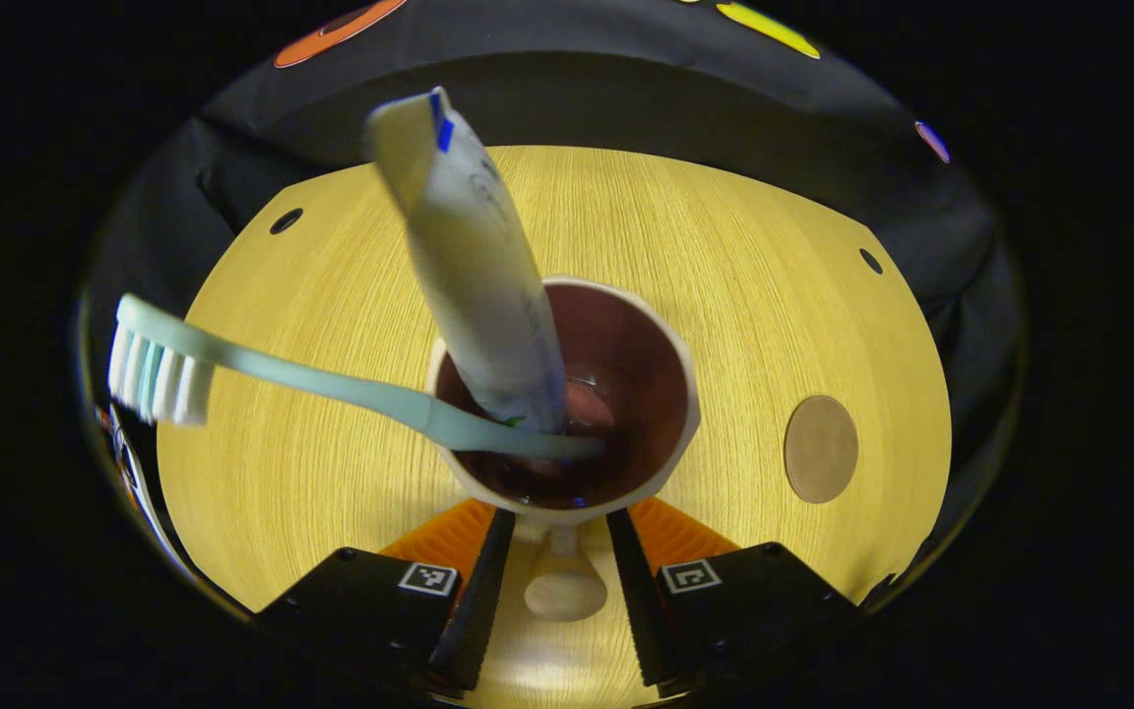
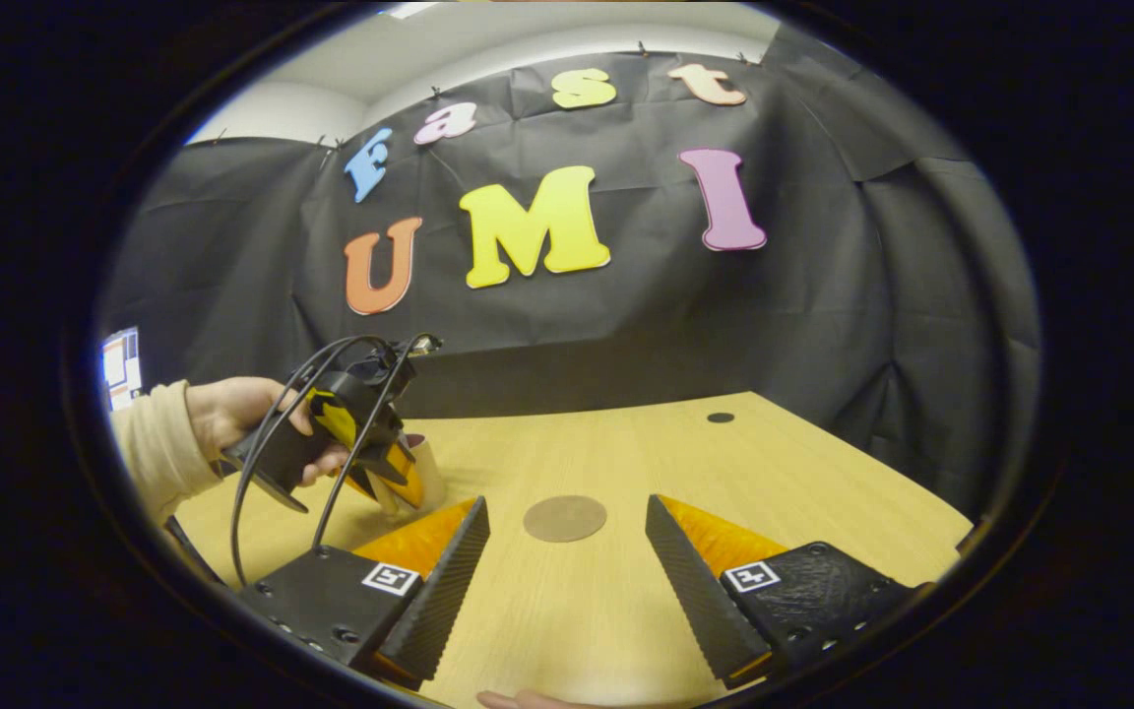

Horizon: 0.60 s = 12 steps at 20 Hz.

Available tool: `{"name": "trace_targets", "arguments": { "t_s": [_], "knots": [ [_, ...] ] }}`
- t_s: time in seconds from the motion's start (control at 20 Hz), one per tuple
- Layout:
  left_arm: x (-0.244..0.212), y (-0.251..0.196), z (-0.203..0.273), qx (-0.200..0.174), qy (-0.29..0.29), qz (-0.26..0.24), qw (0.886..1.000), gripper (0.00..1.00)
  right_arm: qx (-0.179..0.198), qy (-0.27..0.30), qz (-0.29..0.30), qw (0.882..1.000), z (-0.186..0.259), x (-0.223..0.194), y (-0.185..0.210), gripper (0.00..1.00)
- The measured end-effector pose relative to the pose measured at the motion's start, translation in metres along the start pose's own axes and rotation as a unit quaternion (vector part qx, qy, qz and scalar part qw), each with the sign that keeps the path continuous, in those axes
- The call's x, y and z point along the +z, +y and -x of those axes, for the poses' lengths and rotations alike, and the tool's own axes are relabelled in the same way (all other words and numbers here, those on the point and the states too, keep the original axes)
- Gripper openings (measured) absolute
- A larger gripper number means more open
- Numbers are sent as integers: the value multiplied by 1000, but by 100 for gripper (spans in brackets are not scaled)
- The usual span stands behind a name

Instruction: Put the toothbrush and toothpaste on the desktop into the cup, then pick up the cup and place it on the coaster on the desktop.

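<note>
A cream cup point(image 1: 648, 384) with a dark red inside stands on the wooden desktop point(image 1: 724, 295). A white toothpaste tube point(image 1: 476, 266) stands upright in it. A pale green toothbrush point(image 1: 331, 386) leans out over the rim to the left, bristles outward. My left gripper point(image 1: 562, 517) straddles the cup's handle point(image 1: 564, 583), with a thin gap on each side. In the right gripper view a hand point(image 2: 232, 409) holds that left gripper point(image 2: 385, 471) against the cup point(image 2: 426, 473). My right gripper point(image 2: 565, 504) hangs open and holds nothing, just short of the round brown coaster point(image 2: 565, 517).
The coaster point(image 1: 821, 448) lies right of the cup on bare wood. Small dark holes point(image 1: 285, 221) point(image 1: 870, 261) mark the desktop's far corners. Black cloth closes the back and sides. A cable loops from the left gripper. A fingertip point(image 2: 518, 699) shows at the bottom edge.
</note>
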<state>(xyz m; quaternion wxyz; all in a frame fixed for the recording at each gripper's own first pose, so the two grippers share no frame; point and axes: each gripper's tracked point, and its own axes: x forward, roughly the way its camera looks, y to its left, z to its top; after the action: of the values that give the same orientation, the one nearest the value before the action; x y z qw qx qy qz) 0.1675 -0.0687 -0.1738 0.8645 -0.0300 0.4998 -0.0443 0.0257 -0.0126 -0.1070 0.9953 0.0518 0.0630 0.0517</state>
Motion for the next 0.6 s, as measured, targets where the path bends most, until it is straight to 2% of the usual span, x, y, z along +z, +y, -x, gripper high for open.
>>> {"name": "trace_targets", "arguments": {
  "t_s": [0.05, 0.1, 0.2, 0.3, 0.35, 0.4, 0.45, 0.5, 0.6],
  "knots": [
    [-1, 2, 3, 3, 0, 10, 1000, 54, 0, -2, 2, 1000, 0, 1, 1, 96],
    [-1, -1, -2, 3, -7, 15, 1000, 33, 0, -4, 4, 1000, 0, 1, 0, 96],
    [1, 0, -2, -4, -15, 16, 1000, 30, 1, -4, 3, 1000, 0, 1, 1, 99],
    [2, 4, 0, -9, -24, 29, 999, 29, 0, -6, 3, 1000, 0, 2, -1, 99],
    [2, 5, 1, -10, -28, 34, 999, 28, -1, -6, 2, 1000, 0, 3, -1, 96],
    [2, 5, 3, -10, -35, 36, 999, 28, -1, -6, 1, 1000, -1, 2, -1, 99],
    [4, 6, 5, -8, -43, 33, 998, 32, -1, -5, 0, 1000, -1, 2, -1, 96],
    [4, 6, 7, -5, -52, 29, 998, 27, -2, -5, 0, 1000, -2, 1, -2, 96],
    [7, 1, 13, -5, -65, 23, 998, 27, -3, -3, 2, 1000, -2, -1, -2, 96]
  ]
}}
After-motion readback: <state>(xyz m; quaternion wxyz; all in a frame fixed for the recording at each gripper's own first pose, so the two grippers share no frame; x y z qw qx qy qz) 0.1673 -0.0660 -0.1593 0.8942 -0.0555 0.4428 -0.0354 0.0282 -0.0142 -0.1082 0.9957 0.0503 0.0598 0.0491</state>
